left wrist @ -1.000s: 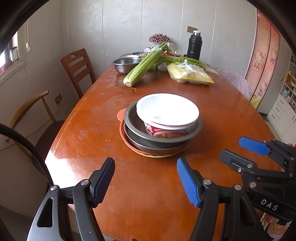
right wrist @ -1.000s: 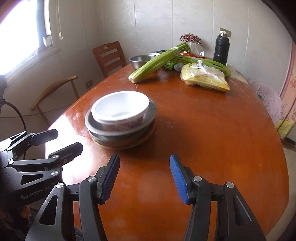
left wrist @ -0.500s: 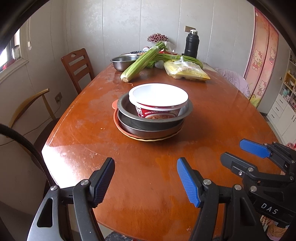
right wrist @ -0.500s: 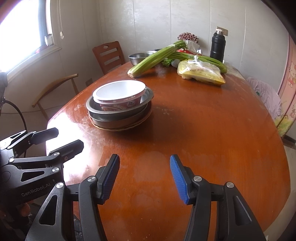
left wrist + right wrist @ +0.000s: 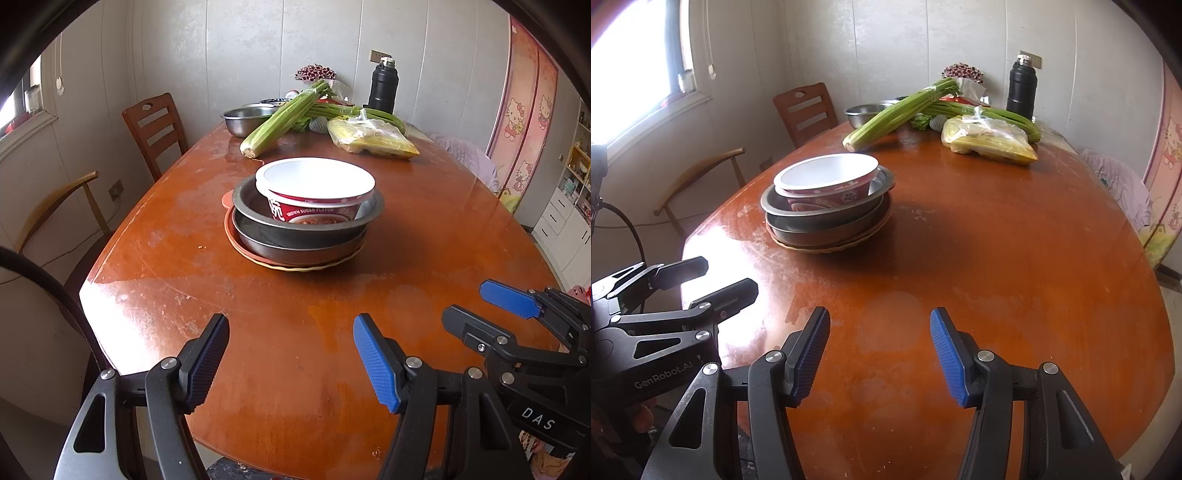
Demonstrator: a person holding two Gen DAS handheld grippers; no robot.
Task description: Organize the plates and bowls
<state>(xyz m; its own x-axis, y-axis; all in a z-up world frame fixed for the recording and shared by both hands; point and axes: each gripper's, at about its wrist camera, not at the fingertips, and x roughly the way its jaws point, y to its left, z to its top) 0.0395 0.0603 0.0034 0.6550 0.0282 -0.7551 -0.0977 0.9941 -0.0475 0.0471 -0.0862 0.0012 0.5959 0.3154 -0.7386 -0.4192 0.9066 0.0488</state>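
Both hand-held grippers pulled back – bowl stack (image 5: 301,221) farther ahead, L (image 5: 291,360) & R (image 5: 879,350) released.

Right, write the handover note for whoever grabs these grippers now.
Left gripper: open, empty, hovering over the near edge of the table.
Right gripper: open, empty, beside the left one, also over the near edge.
The stack sits mid-table: white instant-noodle bowl nested in two metal pans, all on an orange plate.
Another steel bowl stands at the far end by the celery.
Done, judging from the layout: the main stack looks finished and neither gripper touches it.
Left: probably the far steel bowl, if it belongs in the stack.
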